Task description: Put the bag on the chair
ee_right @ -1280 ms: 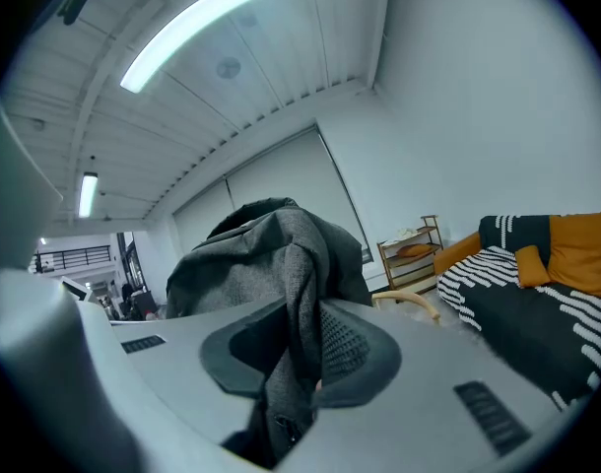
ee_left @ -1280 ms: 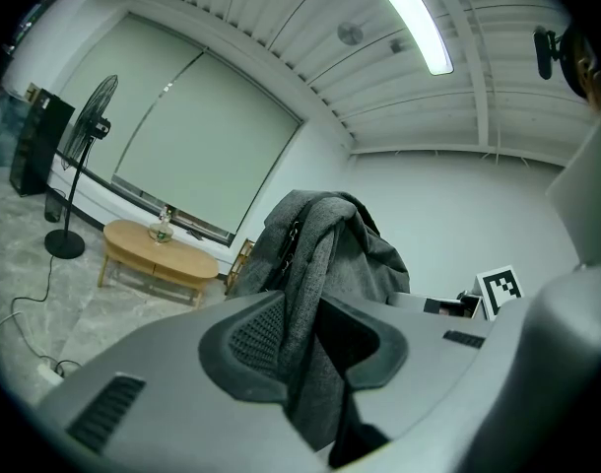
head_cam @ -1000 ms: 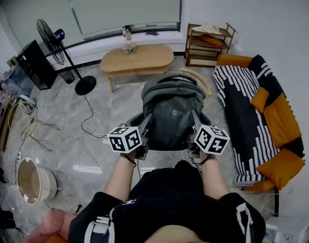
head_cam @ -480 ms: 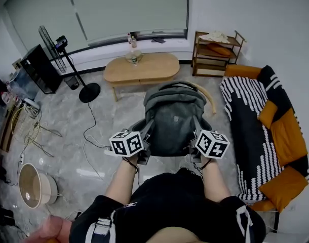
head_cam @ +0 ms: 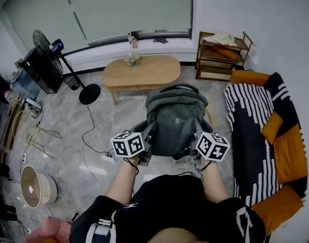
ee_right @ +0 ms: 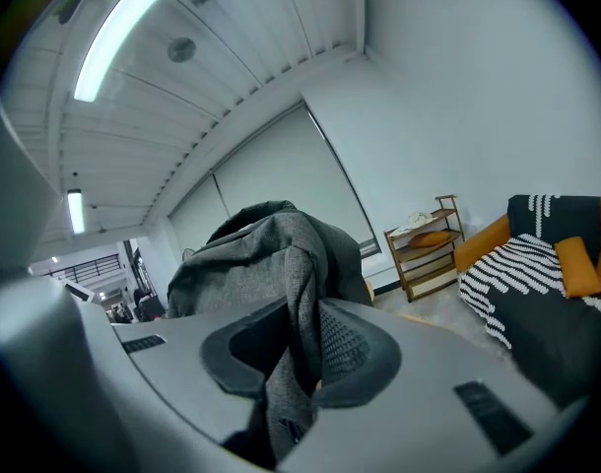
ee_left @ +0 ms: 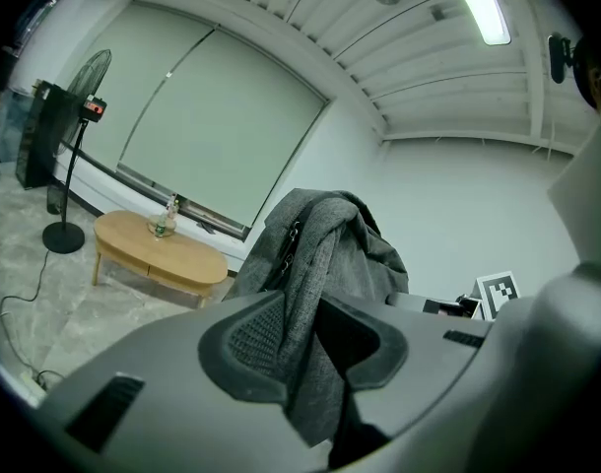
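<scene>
Head view: we see the grey bag (head_cam: 175, 116) hanging at the centre of the frame, held off the floor between the left gripper (head_cam: 146, 142) at its 8 o'clock and the right gripper (head_cam: 194, 142) at its 4 o'clock. A sliver of pale wood, which we take for the chair (head_cam: 210, 117), shows at the bag's 3 o'clock edge. The coffee table (head_cam: 141, 71) lies at 12 o'clock beyond the bag, the fan (head_cam: 43, 42) at 10 o'clock and the striped sofa (head_cam: 268, 130) at 3 o'clock. Left gripper view: we find the jaws pinching a grey strap (ee_left: 302, 363) of the bag, whose body rises toward 12 o'clock. Right gripper view: here too the jaws are clamped on a grey strap, with the bag bulging above them at 12 o'clock and a wooden shelf (ee_right: 429, 249) at 3 o'clock.
</scene>
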`<state>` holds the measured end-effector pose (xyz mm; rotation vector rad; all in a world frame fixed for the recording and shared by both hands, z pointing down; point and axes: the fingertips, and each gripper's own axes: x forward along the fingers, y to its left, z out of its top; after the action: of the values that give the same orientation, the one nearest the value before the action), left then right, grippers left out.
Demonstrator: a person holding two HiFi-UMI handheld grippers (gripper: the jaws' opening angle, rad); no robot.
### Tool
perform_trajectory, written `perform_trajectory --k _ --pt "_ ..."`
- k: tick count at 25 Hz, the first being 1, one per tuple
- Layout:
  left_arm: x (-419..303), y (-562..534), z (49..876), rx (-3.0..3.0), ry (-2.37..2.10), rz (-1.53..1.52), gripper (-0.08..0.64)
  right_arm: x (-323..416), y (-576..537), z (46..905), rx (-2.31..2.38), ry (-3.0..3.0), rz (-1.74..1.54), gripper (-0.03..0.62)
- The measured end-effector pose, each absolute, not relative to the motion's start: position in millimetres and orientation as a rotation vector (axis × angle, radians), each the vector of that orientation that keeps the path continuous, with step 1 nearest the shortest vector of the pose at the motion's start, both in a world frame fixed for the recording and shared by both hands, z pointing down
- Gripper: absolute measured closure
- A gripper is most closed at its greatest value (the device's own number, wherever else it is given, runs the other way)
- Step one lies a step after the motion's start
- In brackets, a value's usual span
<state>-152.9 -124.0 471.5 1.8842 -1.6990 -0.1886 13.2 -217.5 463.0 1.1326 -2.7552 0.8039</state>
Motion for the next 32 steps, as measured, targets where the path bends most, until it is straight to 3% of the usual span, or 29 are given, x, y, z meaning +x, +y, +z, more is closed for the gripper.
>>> perform_trajectory --k 14,32 --pt "-157 -268 502 1.775 -1.736 -0.125 0.453 7 -366 493 1.083 -2.68 0.84 0.508" --pt "-210 -400 598 1.838 -1.411 0.136 0.452 -23 -442 595 1.35 -2.333 1.023 0.509"
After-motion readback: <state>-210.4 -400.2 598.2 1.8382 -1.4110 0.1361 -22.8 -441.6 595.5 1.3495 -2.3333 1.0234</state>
